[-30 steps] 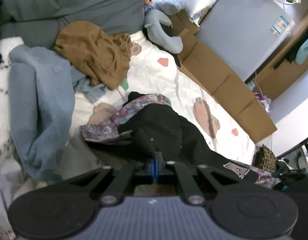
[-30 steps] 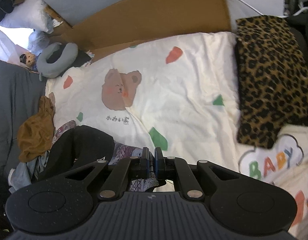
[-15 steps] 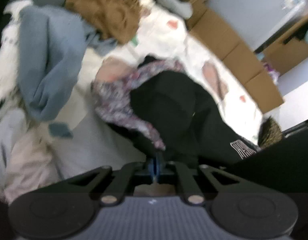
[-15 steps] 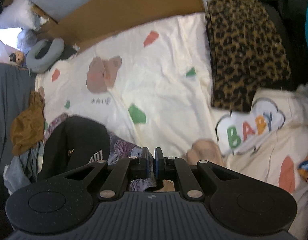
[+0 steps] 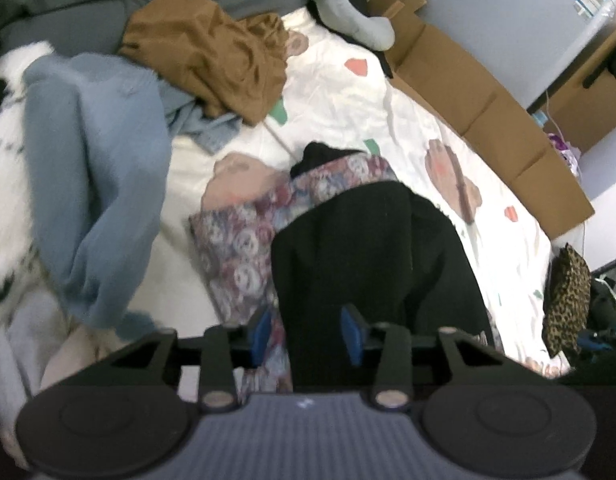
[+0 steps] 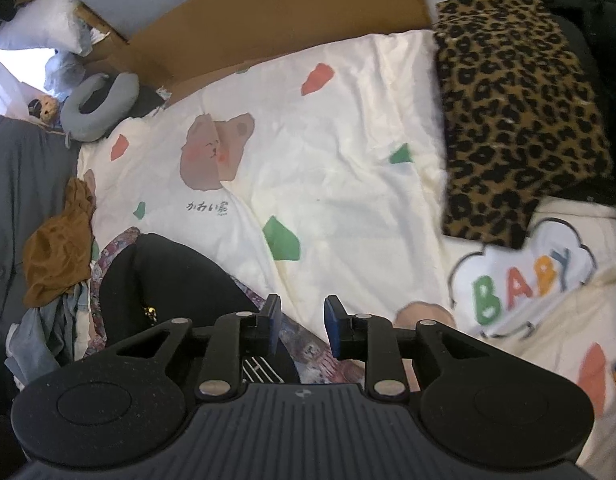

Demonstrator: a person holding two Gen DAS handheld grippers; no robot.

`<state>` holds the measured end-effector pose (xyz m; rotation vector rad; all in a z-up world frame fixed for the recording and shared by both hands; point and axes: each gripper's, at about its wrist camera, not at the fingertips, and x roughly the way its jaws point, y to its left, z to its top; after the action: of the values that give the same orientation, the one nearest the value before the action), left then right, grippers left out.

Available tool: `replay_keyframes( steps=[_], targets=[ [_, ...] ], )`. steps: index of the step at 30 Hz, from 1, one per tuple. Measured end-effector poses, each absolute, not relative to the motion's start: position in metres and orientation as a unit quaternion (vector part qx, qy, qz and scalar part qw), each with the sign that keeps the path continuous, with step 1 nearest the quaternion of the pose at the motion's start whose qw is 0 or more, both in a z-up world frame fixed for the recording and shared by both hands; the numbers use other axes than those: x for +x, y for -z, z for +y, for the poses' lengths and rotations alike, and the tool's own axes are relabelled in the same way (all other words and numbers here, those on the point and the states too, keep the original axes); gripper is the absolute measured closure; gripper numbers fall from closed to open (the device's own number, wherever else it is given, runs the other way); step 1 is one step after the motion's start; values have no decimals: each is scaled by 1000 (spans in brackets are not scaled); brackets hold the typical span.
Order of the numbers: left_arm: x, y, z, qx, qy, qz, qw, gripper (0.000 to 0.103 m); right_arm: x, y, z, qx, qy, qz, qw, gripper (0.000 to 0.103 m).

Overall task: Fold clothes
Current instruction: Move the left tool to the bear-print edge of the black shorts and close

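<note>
A black garment with a floral lining [image 5: 372, 248] lies on the white patterned bedsheet [image 5: 348, 96]. In the left wrist view my left gripper [image 5: 308, 334] is open, its blue pads on either side of the garment's near edge. In the right wrist view the same garment [image 6: 168, 276] lies at the lower left. My right gripper [image 6: 302, 326] is open over its floral edge and the sheet [image 6: 328, 184], holding nothing.
A brown garment [image 5: 212, 52] and a light blue garment [image 5: 92, 176] lie piled at the left. A grey neck pillow [image 5: 348, 20] and cardboard [image 5: 480, 100] line the far side. A leopard-print cloth [image 6: 520, 116] lies at the right, beside a "BABY" print [image 6: 520, 284].
Both grippers were shut on the black and floral garment and have opened. The garment now lies flatter on the bed. Both cameras have shifted.
</note>
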<state>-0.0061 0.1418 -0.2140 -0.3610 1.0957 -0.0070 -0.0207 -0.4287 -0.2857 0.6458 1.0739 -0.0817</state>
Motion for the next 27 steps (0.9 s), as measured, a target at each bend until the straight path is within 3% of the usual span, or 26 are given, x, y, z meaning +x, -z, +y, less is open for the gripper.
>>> replay_keyframes(
  steps=[6,14,19,21,23,27],
  targets=[
    [42,229,135,-144,25,507,849,49,16,306,-410,288,9,513,809,78],
    [119,253,125,-97,71,486,866,47,75,331,-382,265,-32,522,810,78],
    [169,274,114,-86,105,471,872,39,107,349,-363,254,-56,524,811,77],
    [186,287,108,-81,118,469,871,39,119,358,-355,252,-71,526,809,73],
    [201,300,100,-77,130,469,870,39,130,369,-345,243,-85,527,810,60],
    [222,319,87,-71,150,468,868,39,145,395,-327,231,-104,536,805,60]
  ],
)
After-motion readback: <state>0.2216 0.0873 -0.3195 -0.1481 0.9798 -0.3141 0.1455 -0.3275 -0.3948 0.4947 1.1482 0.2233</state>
